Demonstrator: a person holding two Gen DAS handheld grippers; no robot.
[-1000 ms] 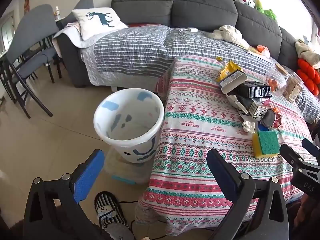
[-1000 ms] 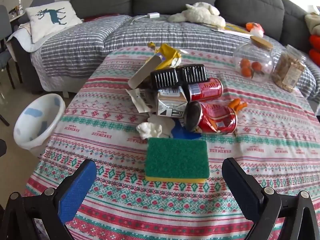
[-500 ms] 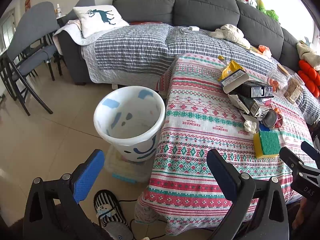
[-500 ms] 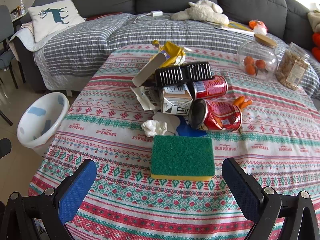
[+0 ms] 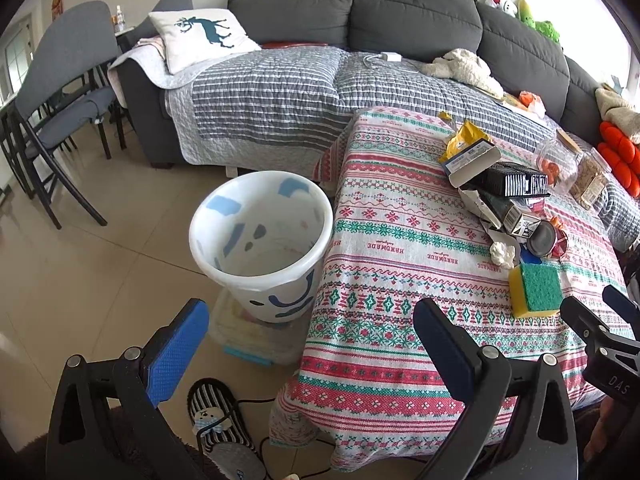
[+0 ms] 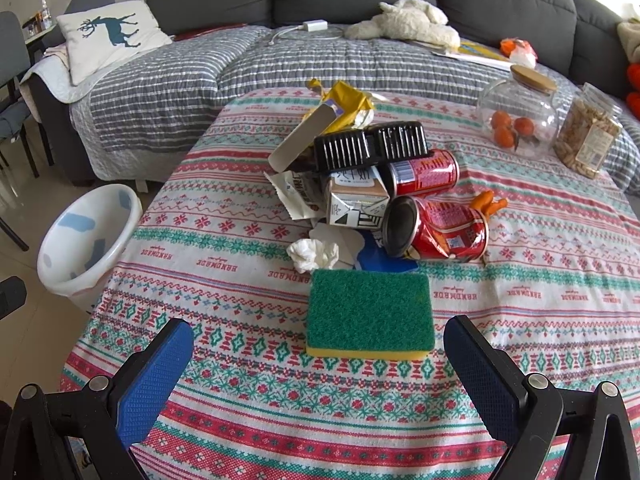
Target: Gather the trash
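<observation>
A heap of trash lies mid-table: two red cans (image 6: 440,230), a milk carton (image 6: 354,202), a black plastic tray (image 6: 370,146), a yellow wrapper (image 6: 348,102) and a crumpled tissue (image 6: 312,254). A green and yellow sponge (image 6: 370,314) lies in front of the heap. A white bin (image 5: 260,236) stands on the floor left of the table. My right gripper (image 6: 320,364) is open and empty just short of the sponge. My left gripper (image 5: 312,344) is open and empty over the table's near left corner, beside the bin.
The table has a patterned cloth (image 6: 224,264). Two clear jars (image 6: 520,116) stand at its far right. A grey sofa (image 5: 280,92) with a striped quilt runs behind. Chairs (image 5: 56,92) stand far left. A slipper (image 5: 216,420) and a low plastic box (image 5: 256,340) lie on the floor.
Both grippers have drawn back slightly from the table. Nothing was taken hold of, and the trash has not moved.
</observation>
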